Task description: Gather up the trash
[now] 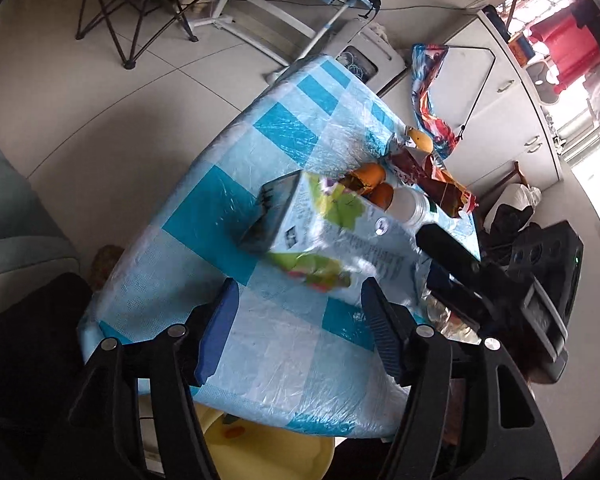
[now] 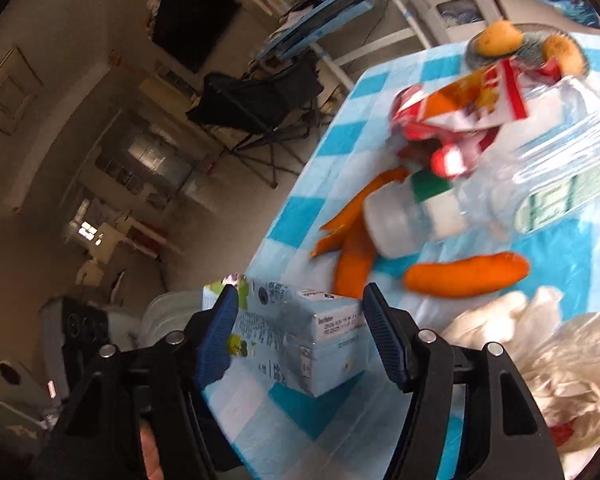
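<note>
The carton (image 2: 300, 336) lies on its side on the checked cloth (image 2: 340, 432), and in the right wrist view it sits between our right gripper's (image 2: 298, 334) jaws, which stand wide apart with the pads not yet touching it. Its long body runs across the gap, one end poking out past the left pad. Our left gripper (image 1: 298, 328) hangs open too, holding nothing, with the same carton (image 1: 332, 232) just ahead of its jaws and a little to their right.

To take it well, we judge the right jaws should close squarely on the flat sides, near the middle, since an empty carton will cave or swing if pinched at a corner.

Just beyond the right jaws lie carrot pieces (image 2: 466, 274), a white bottle (image 2: 412, 220) with a green band, and a red and white wrapper (image 2: 460, 112); to their right a crumpled plastic bag (image 2: 540, 360). Potatoes (image 2: 498, 38) sit farthest off.

The carton carries small printed text and what looks like a date stamp, too blurred to read; no brand is legible anywhere.
</note>
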A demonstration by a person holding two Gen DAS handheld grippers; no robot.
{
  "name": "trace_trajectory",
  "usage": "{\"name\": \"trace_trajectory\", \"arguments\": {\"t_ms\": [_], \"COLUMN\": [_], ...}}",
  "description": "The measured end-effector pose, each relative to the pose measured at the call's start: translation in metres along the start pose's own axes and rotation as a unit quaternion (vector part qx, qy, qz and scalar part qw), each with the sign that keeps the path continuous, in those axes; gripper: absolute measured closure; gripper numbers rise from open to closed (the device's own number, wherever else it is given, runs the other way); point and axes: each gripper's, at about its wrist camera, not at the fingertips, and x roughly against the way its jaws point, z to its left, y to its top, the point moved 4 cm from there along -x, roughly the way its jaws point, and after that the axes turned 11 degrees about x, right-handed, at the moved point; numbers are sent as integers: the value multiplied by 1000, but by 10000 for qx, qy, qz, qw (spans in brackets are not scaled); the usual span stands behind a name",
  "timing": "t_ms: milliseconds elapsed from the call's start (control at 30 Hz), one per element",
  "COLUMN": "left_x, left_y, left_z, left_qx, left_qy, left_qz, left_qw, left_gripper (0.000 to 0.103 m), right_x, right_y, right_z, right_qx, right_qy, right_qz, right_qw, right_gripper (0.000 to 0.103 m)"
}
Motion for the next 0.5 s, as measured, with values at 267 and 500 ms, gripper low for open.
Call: {"name": "trace_trajectory", "arguments": {"t_ms": [267,500], "left_x": [7,8], "left_y": [15,16], "left_z": [13,12], "left_qx": [366,186], "left_qy": [101,266], "left_qz": [-196,-233], "left_qw": [9991,9992], "left_gripper": [36,35], "right_x": [-2,-22], "right_y": [-17,-16], "right_z": [28,38], "right_qx": [747,827], "right_qy": [193,580], "right_qz": [546,454], "right_qw": [9955,9939], "right_gripper": [39,37]}}
